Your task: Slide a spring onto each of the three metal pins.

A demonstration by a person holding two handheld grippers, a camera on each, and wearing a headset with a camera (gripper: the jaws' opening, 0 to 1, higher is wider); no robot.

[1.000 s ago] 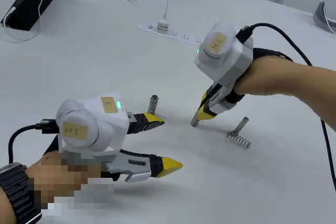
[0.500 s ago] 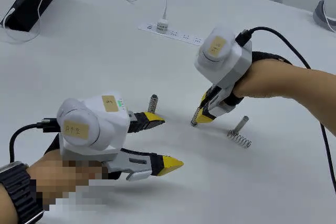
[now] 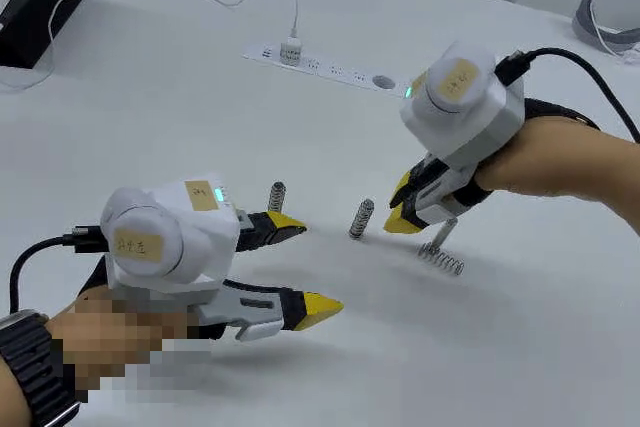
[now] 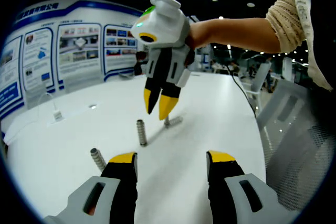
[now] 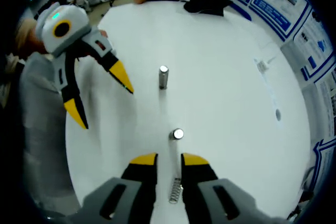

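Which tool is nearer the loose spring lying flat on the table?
Right. The right tool hangs close beside the loose spring, tips just short of it. The left tool sits much farther off.

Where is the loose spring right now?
In the head view, right of centre, the loose spring lies flat on the white table at the foot of the bare pin, close to the right gripper.
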